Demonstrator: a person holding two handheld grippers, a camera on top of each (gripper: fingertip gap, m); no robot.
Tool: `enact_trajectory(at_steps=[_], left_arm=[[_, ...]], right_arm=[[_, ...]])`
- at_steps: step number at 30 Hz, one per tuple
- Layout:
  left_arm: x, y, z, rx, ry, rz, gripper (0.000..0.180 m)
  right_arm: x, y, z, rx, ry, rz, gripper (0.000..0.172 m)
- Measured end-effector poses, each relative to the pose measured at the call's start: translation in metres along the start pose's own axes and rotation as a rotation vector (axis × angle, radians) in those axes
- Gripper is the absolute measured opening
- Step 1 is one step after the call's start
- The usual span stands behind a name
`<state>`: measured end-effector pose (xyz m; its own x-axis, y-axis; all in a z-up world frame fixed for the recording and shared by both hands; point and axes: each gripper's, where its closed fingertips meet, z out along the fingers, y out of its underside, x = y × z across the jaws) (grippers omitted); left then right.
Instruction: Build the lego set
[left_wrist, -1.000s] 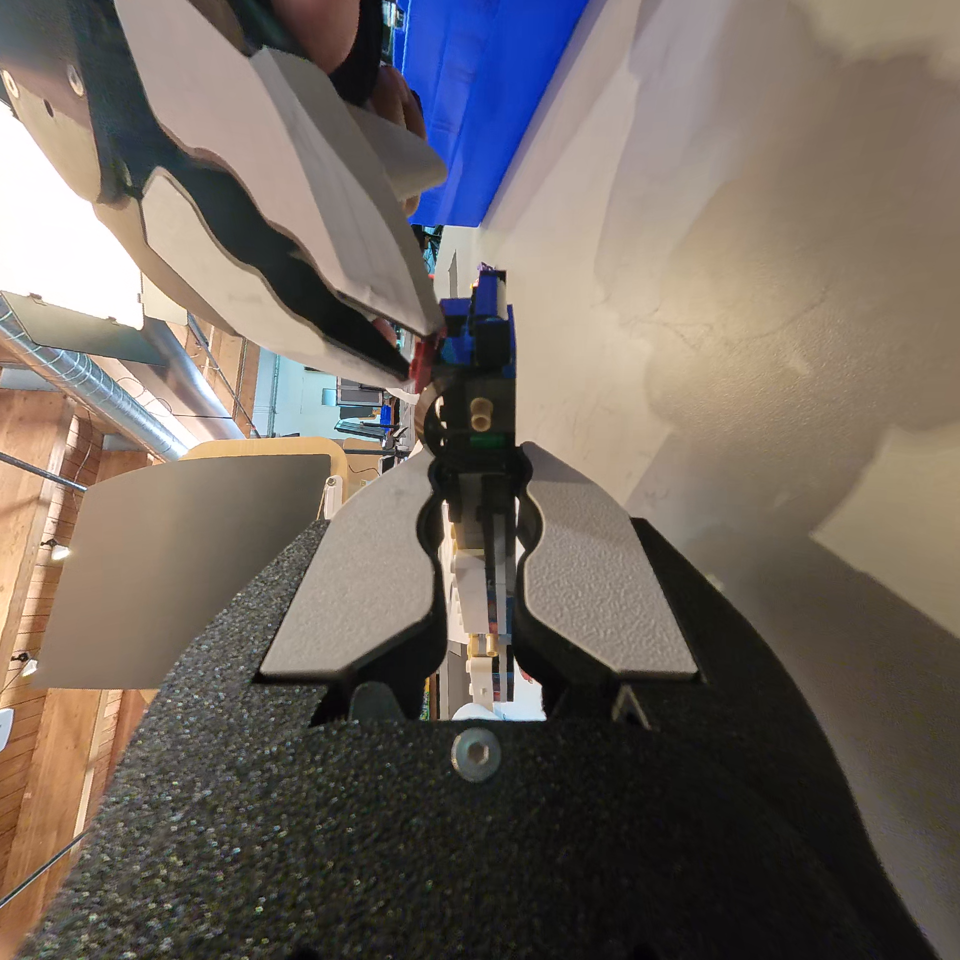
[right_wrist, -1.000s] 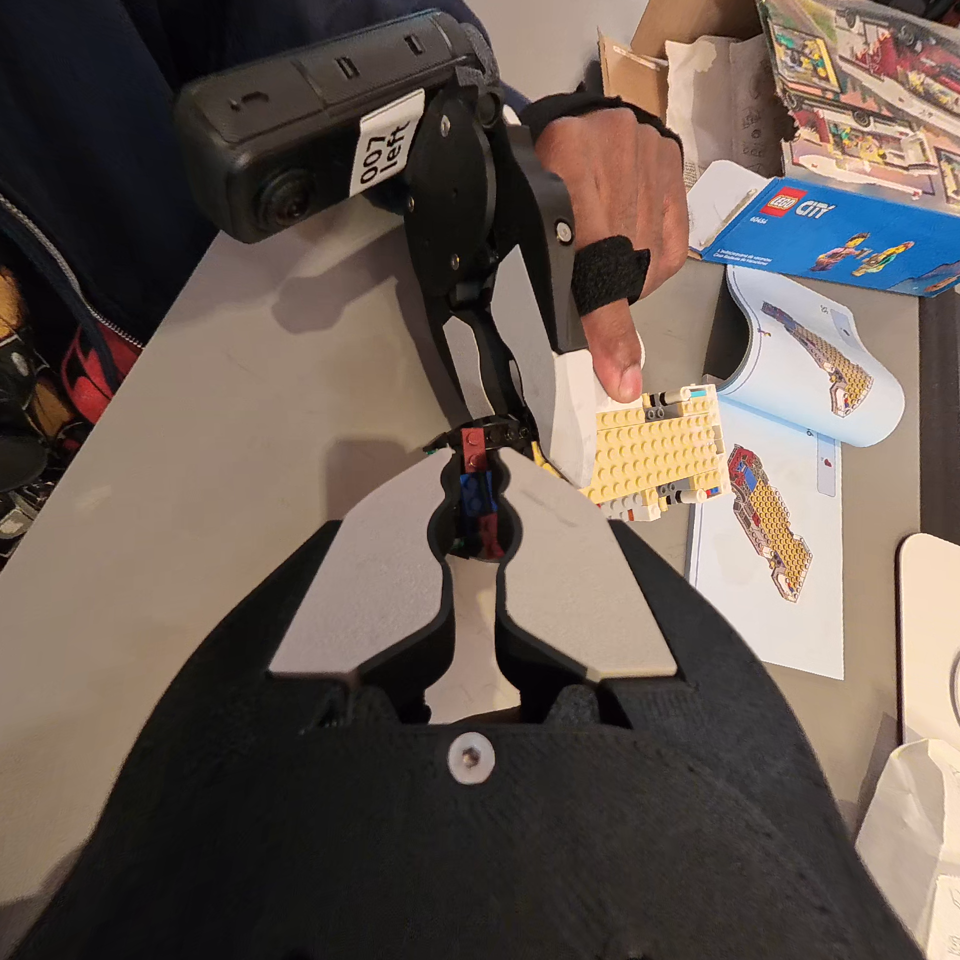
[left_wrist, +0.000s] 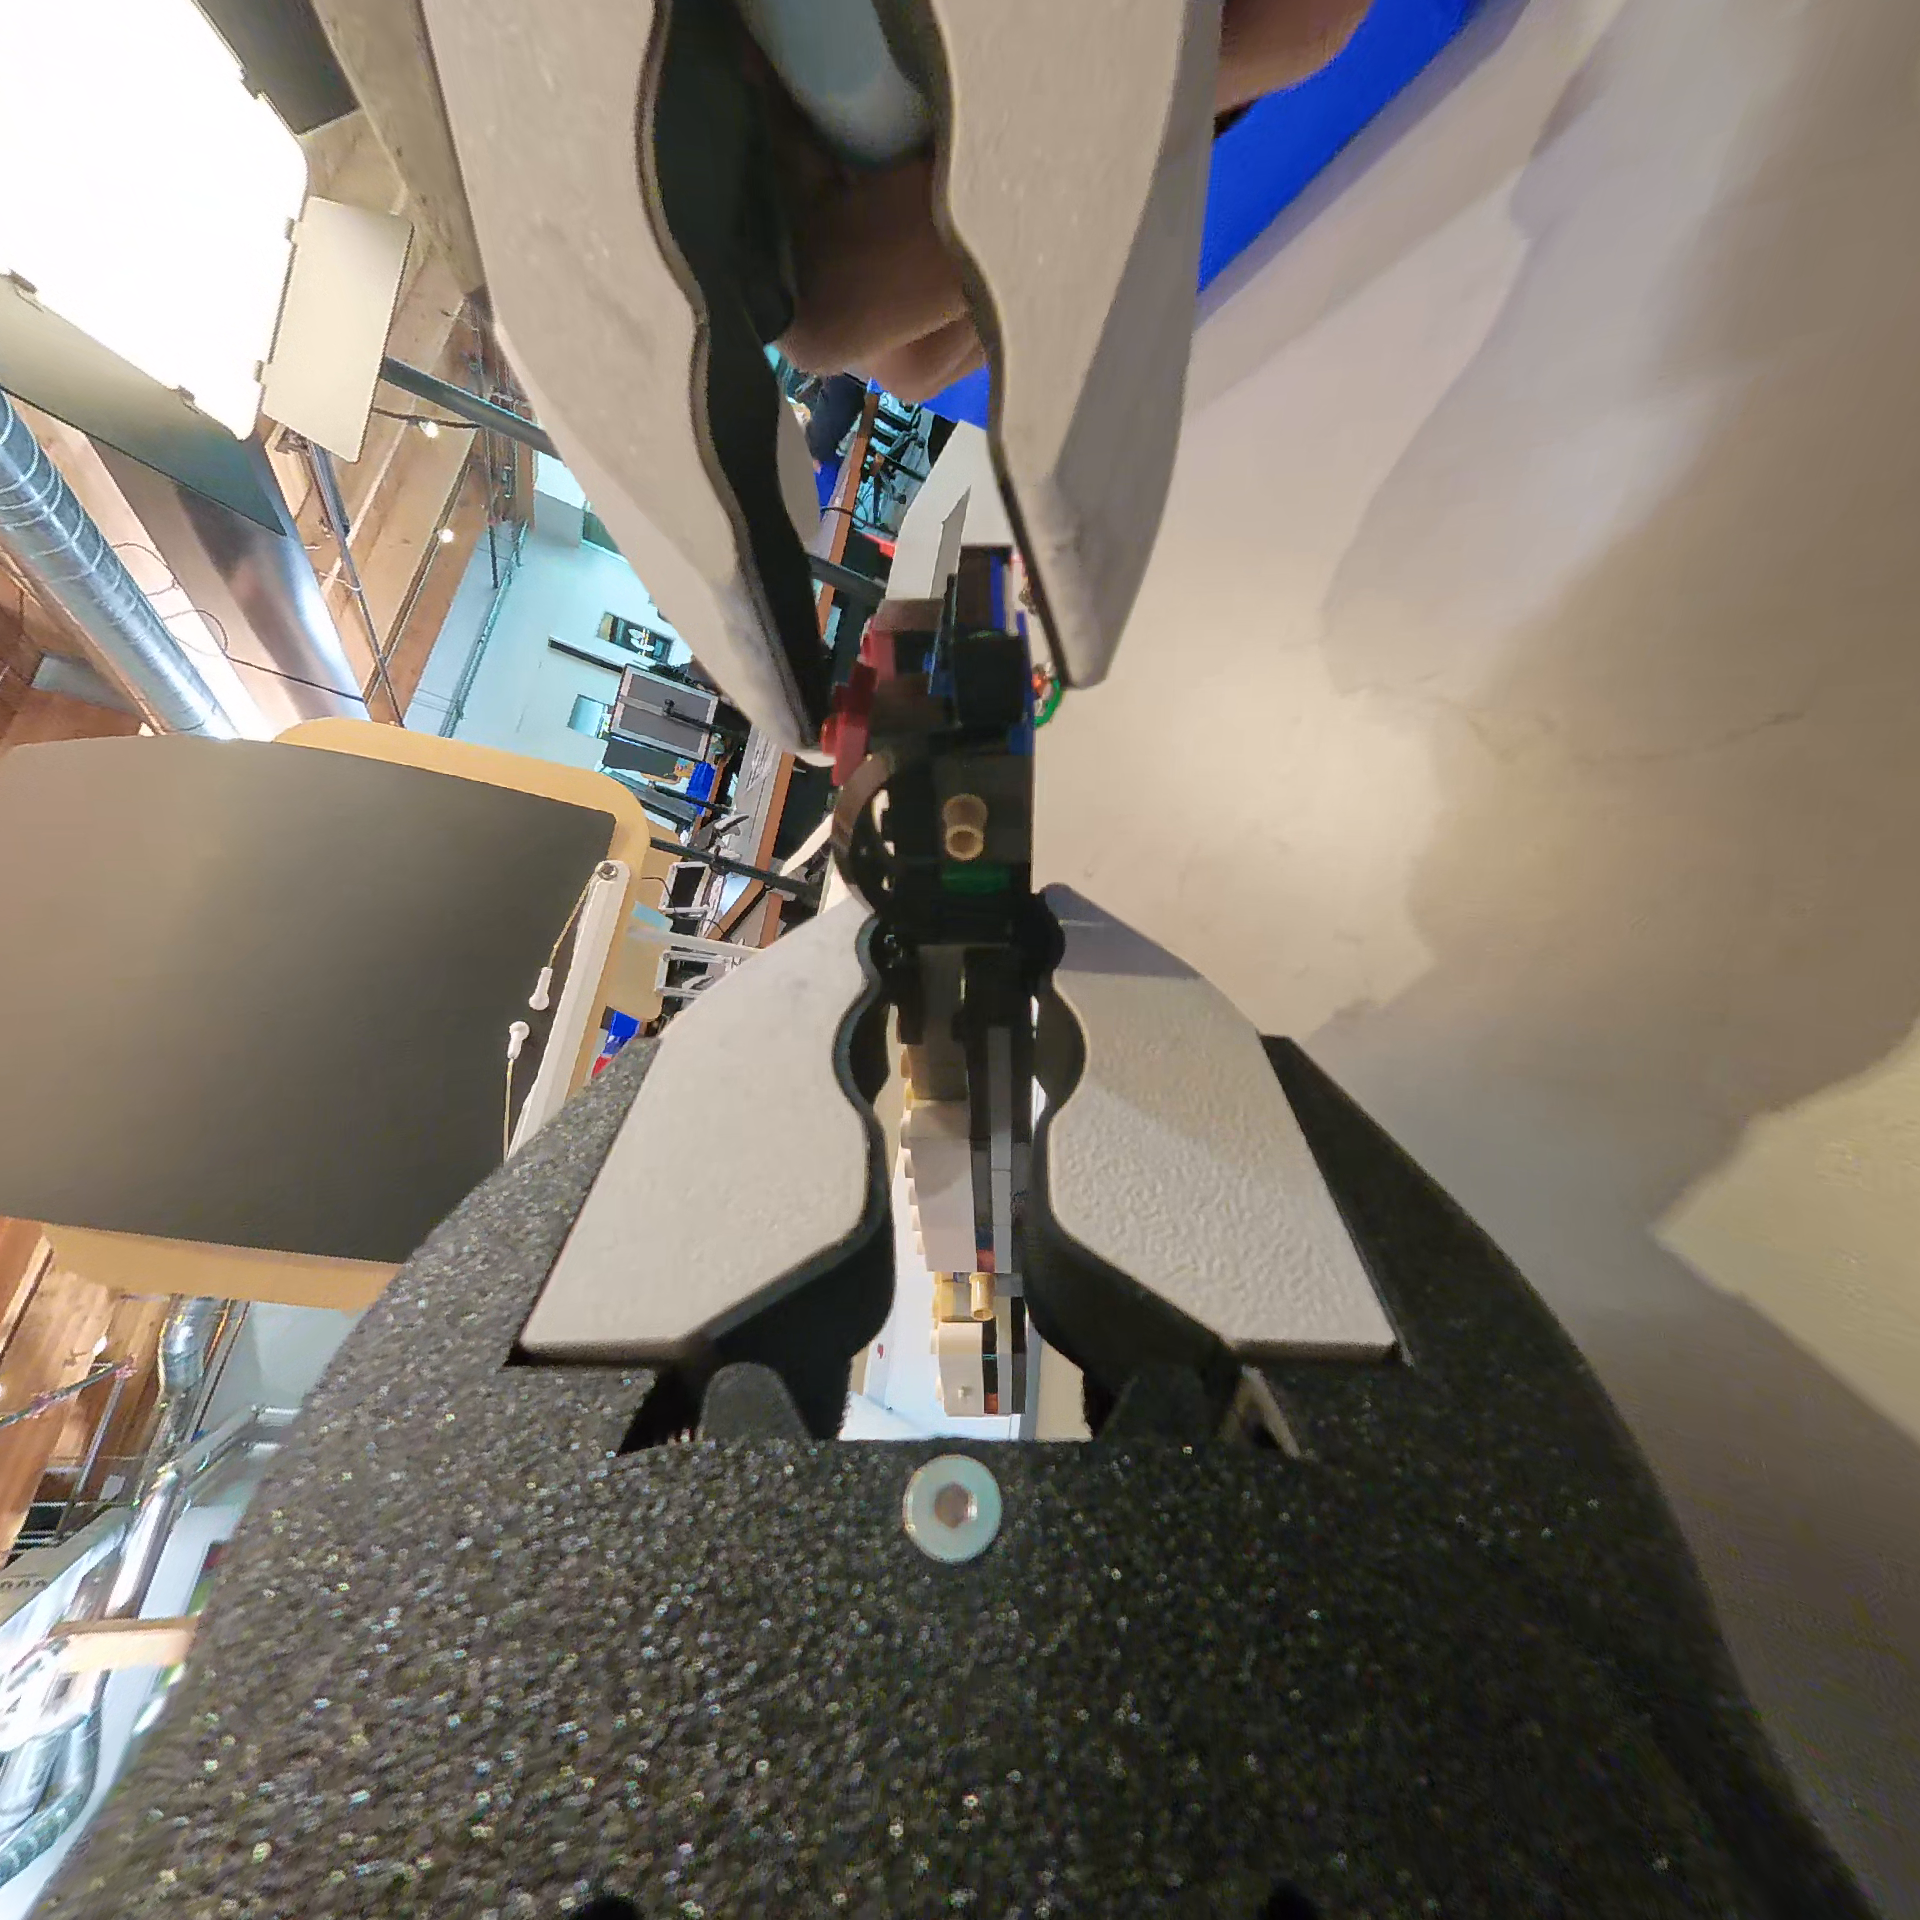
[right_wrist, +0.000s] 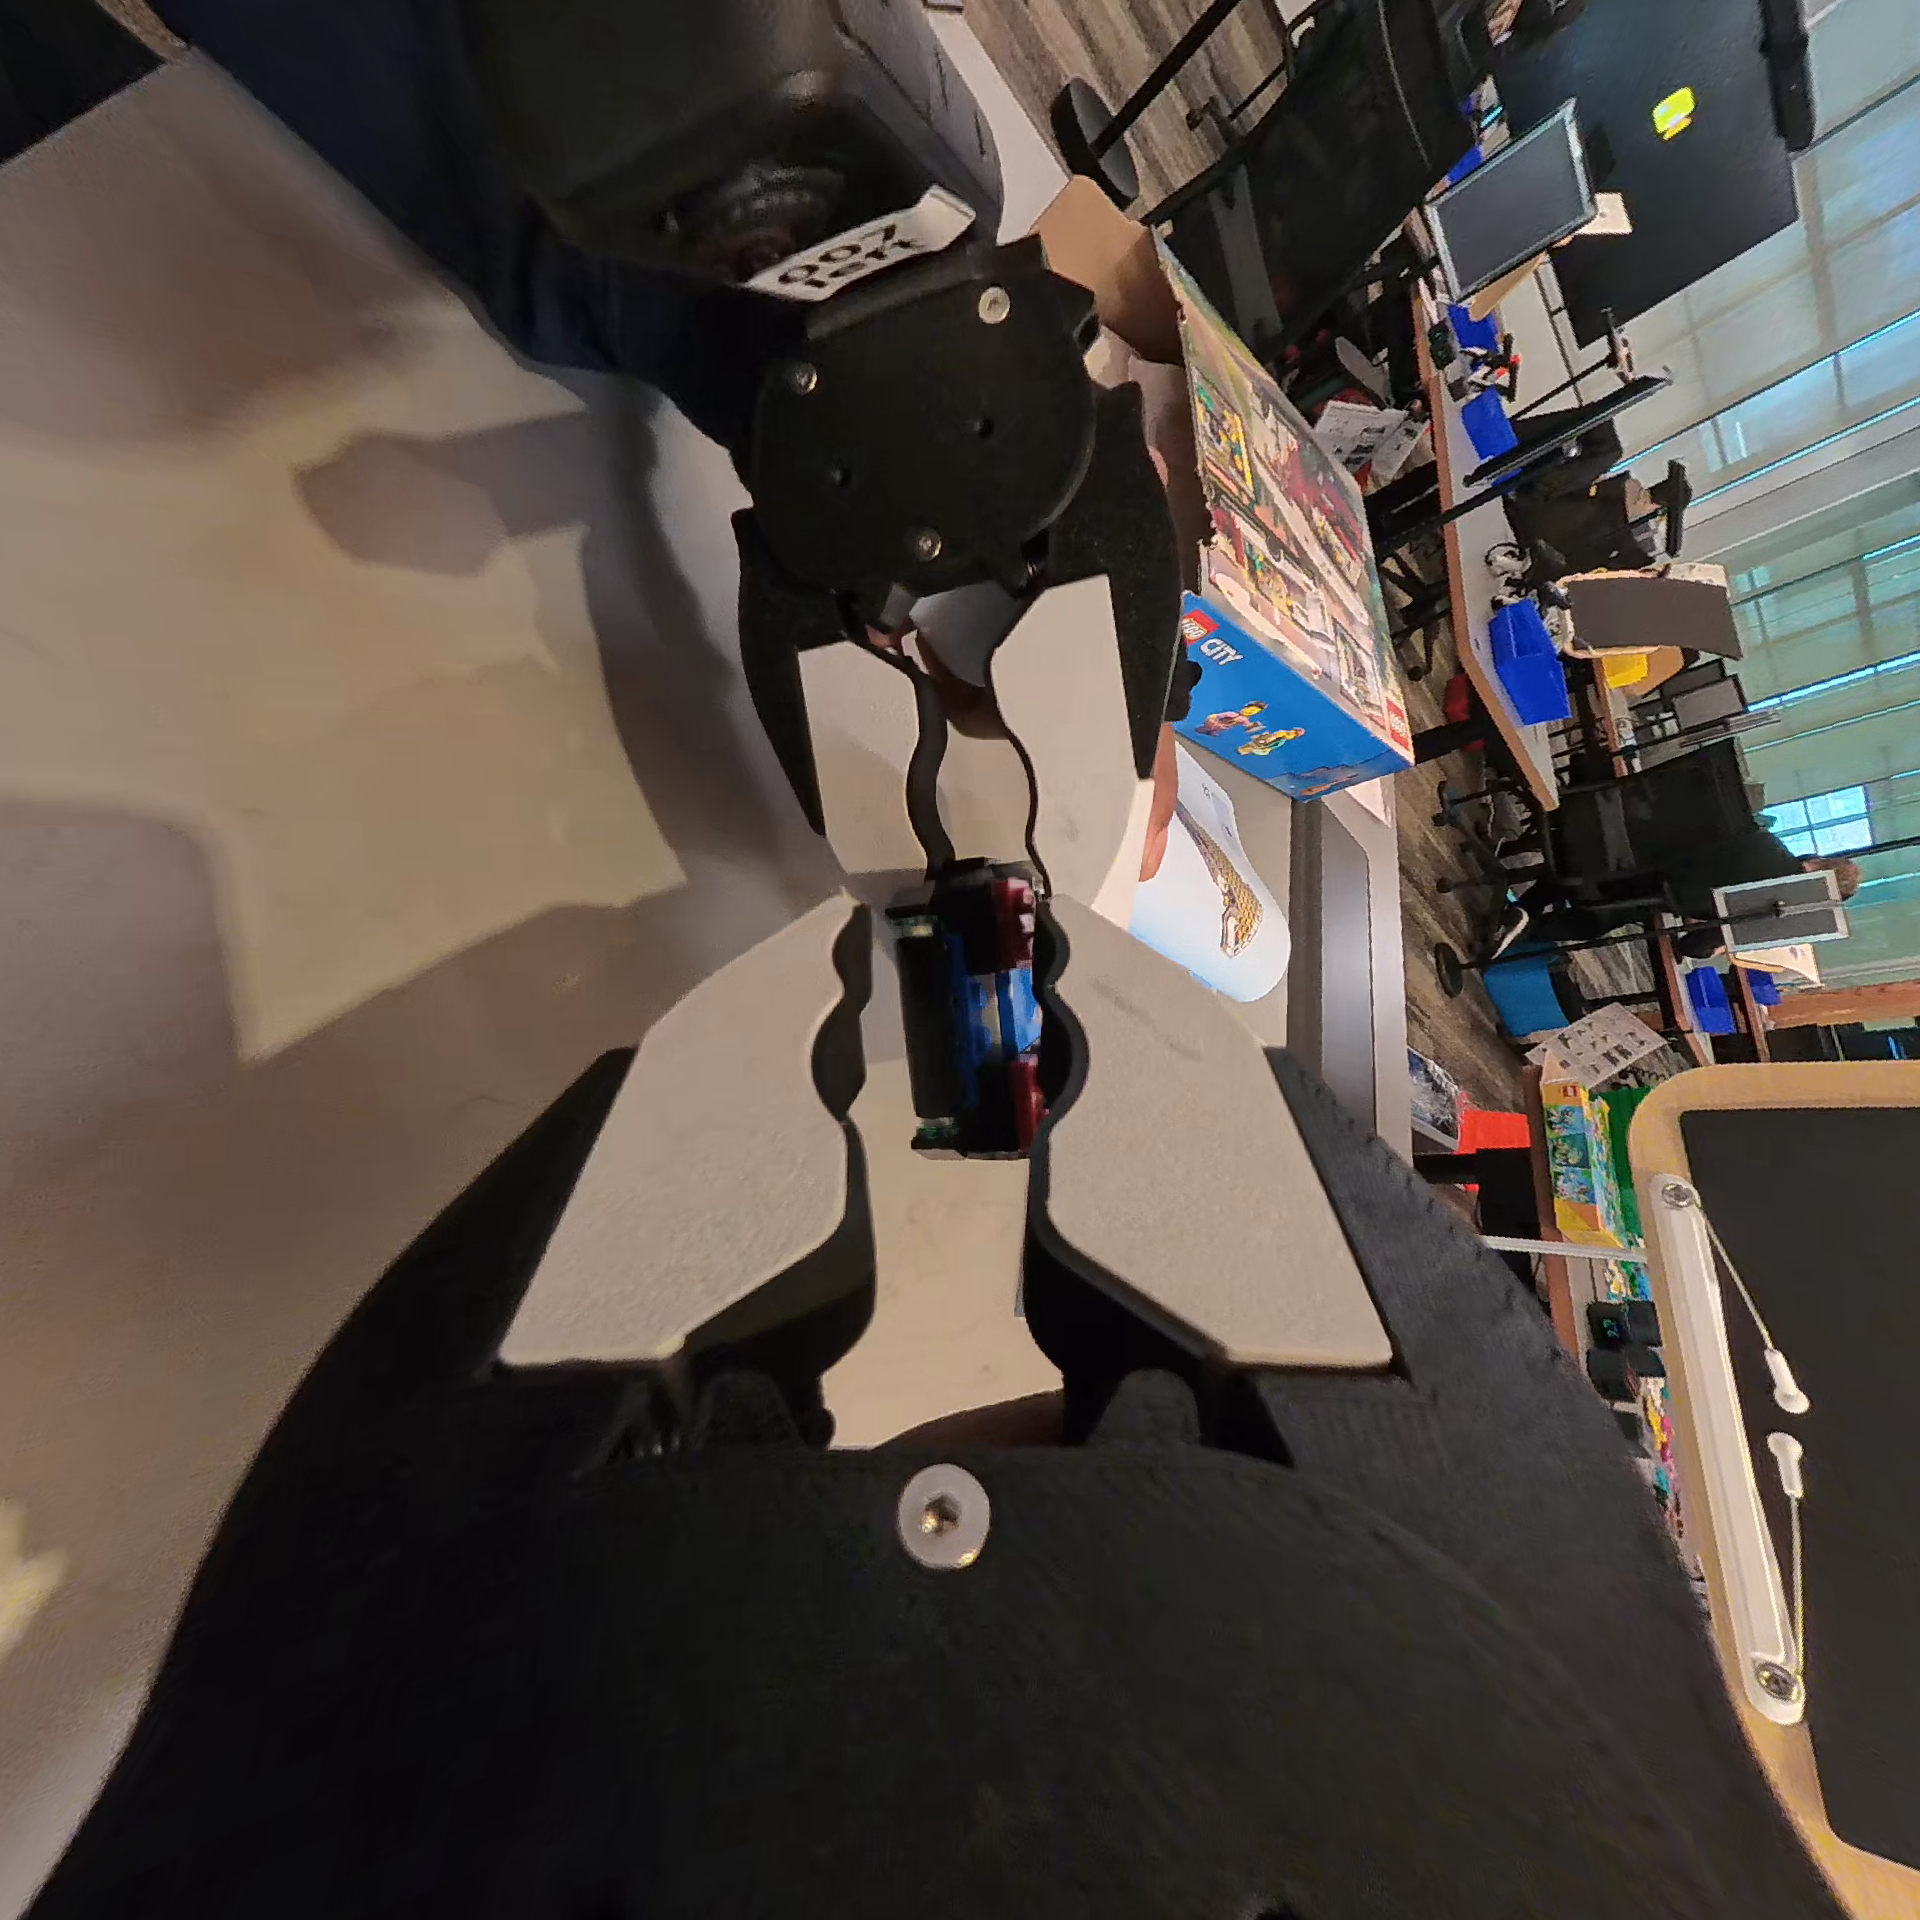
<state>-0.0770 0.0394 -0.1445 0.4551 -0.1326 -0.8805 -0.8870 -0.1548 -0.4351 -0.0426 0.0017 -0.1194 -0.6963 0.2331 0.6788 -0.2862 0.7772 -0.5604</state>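
Note:
My left gripper is shut on a small brick model, a black, white and tan build that runs back between its fingers. The model's front end, with red and blue pieces, sticks out past the tips. My right gripper faces it head-on and is shut on that front end, one pad on the red pieces and the other on the black side. It also shows in the left wrist view, with its fingertips on both sides of the model. The left gripper also shows in the right wrist view, just beyond the model.
The grey table lies beside both grippers. A blue toy box and an open instruction booklet lie on it to the right. A person's hand shows behind the right gripper's fingers. A black panel with a wooden rim stands off the table. Spacing between my two grippers at the tips: around 5 cm.
The right gripper let go of a small red piece at the model's front, opened, turned to face the left gripper head-on and closed around the front end. The left grasp is unchanged.

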Motion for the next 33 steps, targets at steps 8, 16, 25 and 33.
enact_trajectory(at_steps=[8,16,25,33], left_arm=[[0.0006,-0.0042,-0.0013,0.026,0.018,-0.031,0.024],[0.0019,-0.0013,0.0003,-0.01,0.031,-0.03,0.024],[0.0005,-0.0006,0.0004,-0.025,0.024,-0.016,0.024],[-0.0004,0.0015,0.0016,-0.057,0.016,0.008,0.024]], right_arm=[[0.0021,0.0004,0.0018,0.003,0.021,-0.023,0.027],[0.0021,0.0028,0.0031,-0.045,0.038,-0.068,0.027],[0.003,0.0059,0.0038,-0.076,0.048,-0.081,0.028],[0.0016,0.0088,0.0037,-0.118,0.053,-0.116,0.029]])
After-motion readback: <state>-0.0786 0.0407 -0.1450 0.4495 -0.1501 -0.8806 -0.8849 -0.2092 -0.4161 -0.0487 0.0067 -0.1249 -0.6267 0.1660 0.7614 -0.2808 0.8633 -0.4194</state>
